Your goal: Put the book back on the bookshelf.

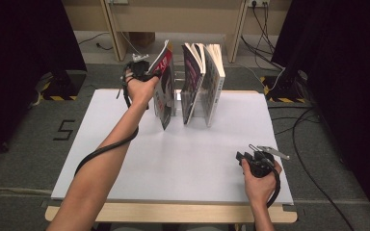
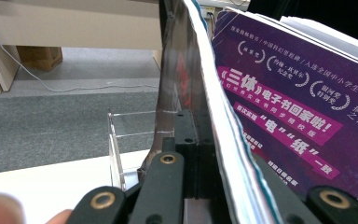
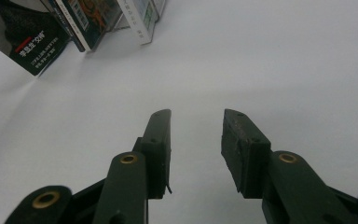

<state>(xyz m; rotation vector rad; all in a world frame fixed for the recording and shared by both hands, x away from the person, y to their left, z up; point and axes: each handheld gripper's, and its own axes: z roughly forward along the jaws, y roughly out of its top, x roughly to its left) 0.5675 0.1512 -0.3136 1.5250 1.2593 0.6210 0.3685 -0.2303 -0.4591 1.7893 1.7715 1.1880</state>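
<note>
Three books stand in a clear rack [image 2: 114,144] | left tool [image 1: 142,72] pinches leftmost book [image 1: 165,89], floppy, light: grip near spine | right tool [image 3: 196,140] spread, idle on tabletop [image 1: 183,159].

Right gripper [image 3: 196,140] w/ jaws apart over white table [image 3: 261,70], books [image 3: 81,23] (standing) at top left.

purple book cover [image 2: 289,112]: glossy paper | stand [image 2: 116,154]: clear plastic | table [image 1: 173,159]: matt white
</note>
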